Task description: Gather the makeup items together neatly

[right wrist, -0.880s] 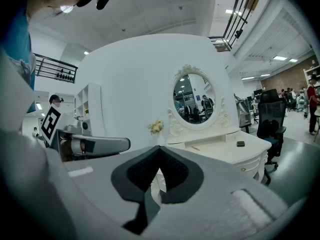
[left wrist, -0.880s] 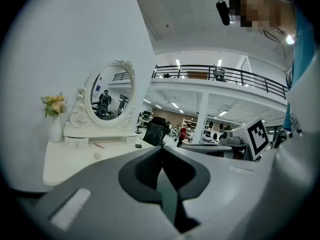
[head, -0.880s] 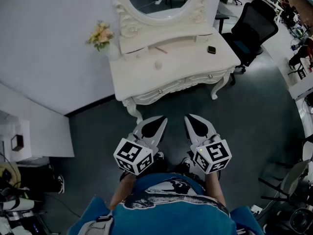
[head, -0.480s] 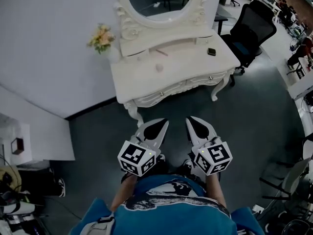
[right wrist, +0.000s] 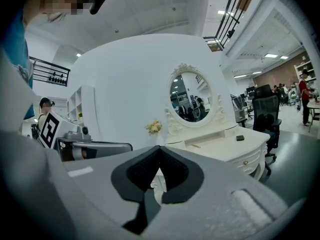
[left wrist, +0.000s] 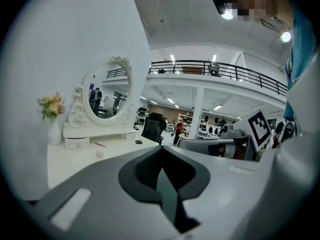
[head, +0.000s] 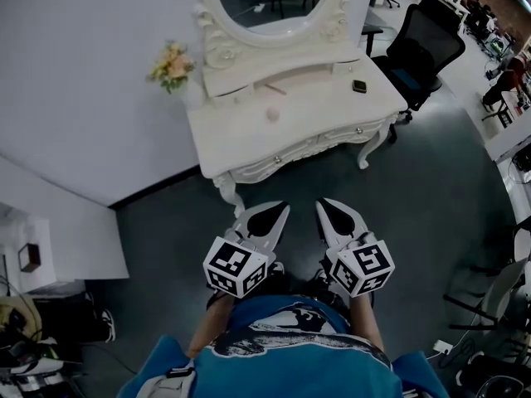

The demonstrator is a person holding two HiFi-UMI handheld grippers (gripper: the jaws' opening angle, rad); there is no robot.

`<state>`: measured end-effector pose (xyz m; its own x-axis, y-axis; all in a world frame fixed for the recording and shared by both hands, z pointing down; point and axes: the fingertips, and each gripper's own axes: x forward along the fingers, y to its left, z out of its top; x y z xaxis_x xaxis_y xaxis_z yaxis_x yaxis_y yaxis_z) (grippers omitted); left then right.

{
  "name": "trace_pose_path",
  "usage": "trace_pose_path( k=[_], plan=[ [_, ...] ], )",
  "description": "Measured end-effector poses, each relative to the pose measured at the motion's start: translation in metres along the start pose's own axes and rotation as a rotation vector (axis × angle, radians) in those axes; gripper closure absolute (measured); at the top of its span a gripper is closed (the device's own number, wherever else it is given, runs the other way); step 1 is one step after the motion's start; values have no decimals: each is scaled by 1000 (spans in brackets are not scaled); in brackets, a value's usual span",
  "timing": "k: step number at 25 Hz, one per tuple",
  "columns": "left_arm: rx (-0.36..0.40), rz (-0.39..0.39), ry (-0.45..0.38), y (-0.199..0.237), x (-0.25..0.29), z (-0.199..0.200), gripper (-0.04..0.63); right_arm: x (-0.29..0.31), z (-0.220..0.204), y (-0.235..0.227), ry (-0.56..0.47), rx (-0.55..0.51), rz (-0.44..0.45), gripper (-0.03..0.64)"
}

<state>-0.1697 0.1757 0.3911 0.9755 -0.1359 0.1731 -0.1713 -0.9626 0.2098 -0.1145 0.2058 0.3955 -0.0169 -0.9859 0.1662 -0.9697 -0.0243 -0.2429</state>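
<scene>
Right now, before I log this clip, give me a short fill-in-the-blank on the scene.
The jaws of the left gripper and the right gripper are both ____.
In the head view, the flowers stand at the ____ end of the dressing table.
The office chair beside it is ____ in colour.
Missing: shut, left, black.

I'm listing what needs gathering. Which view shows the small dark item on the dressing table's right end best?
The head view: the small dark item lies unobstructed on the dressing table, seen from above. The right gripper view shows the item low and side-on; the left gripper view shows only a speck.
</scene>
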Motion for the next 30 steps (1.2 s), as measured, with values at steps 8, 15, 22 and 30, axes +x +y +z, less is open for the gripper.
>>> trace_pose_path(
  k=[8,15,22,30],
  plan=[
    [-2,-80,30,16,-8,-13,580,11,-17,12,26,19,-66,612],
    [-10,-136,46,14,2,-23,580,1,-30,9,61,4,-143,612],
    [-14,-164,75,13,21,-22,580,0,-28,-11,61,22,-185,612],
    [-24,-103,112,32,65,-25,580,32,-33,-50,104,40,-113,612]
  ],
)
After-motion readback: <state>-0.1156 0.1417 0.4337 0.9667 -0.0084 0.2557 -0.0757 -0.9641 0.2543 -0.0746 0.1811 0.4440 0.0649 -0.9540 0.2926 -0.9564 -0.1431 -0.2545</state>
